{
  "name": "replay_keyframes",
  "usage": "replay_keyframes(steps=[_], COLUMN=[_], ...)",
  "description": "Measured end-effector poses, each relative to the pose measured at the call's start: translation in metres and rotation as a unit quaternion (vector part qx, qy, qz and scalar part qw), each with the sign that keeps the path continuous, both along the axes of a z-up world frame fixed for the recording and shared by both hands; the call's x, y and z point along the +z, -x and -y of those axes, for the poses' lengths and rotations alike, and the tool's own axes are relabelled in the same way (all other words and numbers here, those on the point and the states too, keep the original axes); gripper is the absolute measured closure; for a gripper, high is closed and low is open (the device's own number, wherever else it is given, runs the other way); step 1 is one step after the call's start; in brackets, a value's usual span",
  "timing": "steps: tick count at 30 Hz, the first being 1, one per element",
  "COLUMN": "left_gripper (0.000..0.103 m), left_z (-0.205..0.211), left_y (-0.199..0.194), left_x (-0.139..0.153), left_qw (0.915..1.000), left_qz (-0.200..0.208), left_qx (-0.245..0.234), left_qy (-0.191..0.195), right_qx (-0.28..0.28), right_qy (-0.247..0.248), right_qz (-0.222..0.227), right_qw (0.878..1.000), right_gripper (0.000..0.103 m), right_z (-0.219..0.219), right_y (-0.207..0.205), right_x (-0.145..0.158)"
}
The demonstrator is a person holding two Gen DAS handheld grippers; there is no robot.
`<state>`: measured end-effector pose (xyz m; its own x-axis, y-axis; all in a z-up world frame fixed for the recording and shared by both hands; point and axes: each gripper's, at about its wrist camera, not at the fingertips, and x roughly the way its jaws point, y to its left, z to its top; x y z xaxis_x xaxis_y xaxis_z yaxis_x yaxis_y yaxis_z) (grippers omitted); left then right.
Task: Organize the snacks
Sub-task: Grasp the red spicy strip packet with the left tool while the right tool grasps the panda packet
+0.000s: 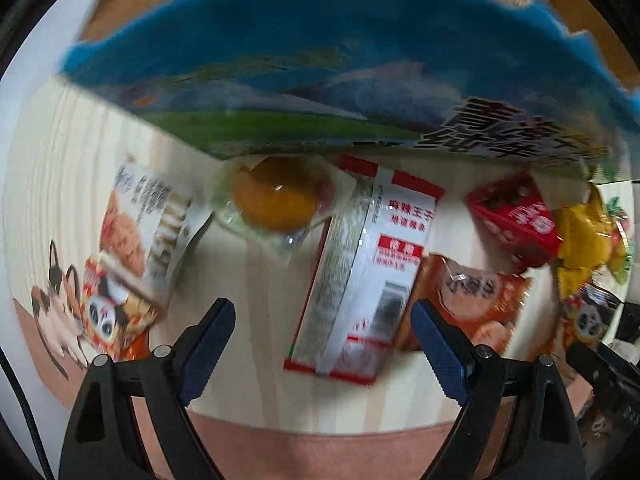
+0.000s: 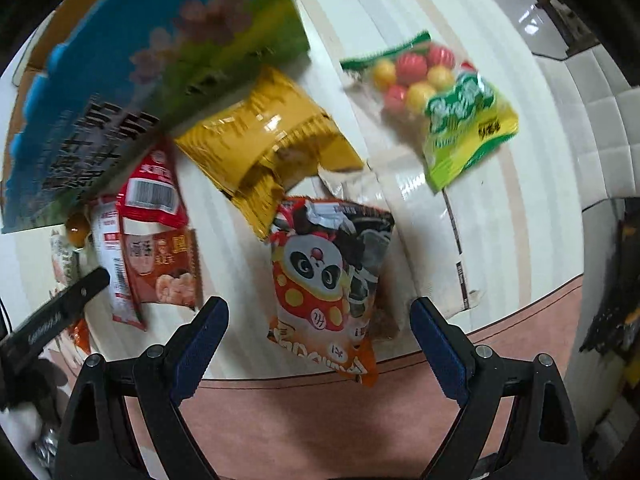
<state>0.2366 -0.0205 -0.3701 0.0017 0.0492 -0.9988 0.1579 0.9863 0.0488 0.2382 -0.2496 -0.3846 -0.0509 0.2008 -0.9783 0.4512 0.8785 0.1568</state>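
in the left wrist view, the left tongs (image 1: 322,322) point down at the counter (image 1: 256,396) and stand wide, with nothing held. between the two blue pads lies the lower end of a red and white packet (image 1: 360,276), which reaches up toward 12 o'clock. at 3 o'clock of it, touching it, is an orange snack bag (image 1: 476,300). a clear packet with an orange round thing (image 1: 276,200) lies at 11 o'clock of the red and white packet. at 9 o'clock are a white pouch (image 1: 148,232) and under it a small panda bag (image 1: 108,316). a red packet (image 1: 516,216) and a yellow bag (image 1: 580,240) are at 2 o'clock. a big blue box (image 1: 320,64) fills the top of the view. the picture is blurred.

in the right wrist view, the right tongs (image 2: 318,320) also point down and are wide, holding nothing. a panda snack bag (image 2: 328,280) lies between the pads, not touched by them. at 12 o'clock of it, a yellow bag (image 2: 264,140) overlaps its top edge. a green bag of red and yellow balls (image 2: 444,108) is well apart at 1 o'clock. the blue box (image 2: 160,60) is at 10 o'clock, and a red packet (image 2: 152,196) and an orange bag (image 2: 168,268) are at 9 o'clock.
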Motion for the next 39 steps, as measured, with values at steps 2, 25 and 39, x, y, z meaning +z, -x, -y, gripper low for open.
replay_keyframes(steps=[2,25,39], left_gripper=[0.013,0.049,0.044], left_z=[0.006,-0.034,-0.047], left_y=[-0.001,0.133,0.141], left_x=[-0.006,-0.025,-0.031], left_qw=[0.9999,0.9974,0.9971], left_qz=[0.003,-0.036,-0.036], left_qx=[-0.013,0.056,0.060], left_qy=[-0.005,0.027,0.031], right_qx=[0.001,-0.040,0.065], right_qy=[0.007,-0.051,-0.006], right_qz=[0.005,-0.022,-0.042], right_qw=[1.000,0.998,0.997], right_gripper=[0.007,0.035,0.050], right_z=[-0.001,0.015,-0.030], right_y=[0.000,0.020,0.026], right_x=[0.000,-0.020,-0.036])
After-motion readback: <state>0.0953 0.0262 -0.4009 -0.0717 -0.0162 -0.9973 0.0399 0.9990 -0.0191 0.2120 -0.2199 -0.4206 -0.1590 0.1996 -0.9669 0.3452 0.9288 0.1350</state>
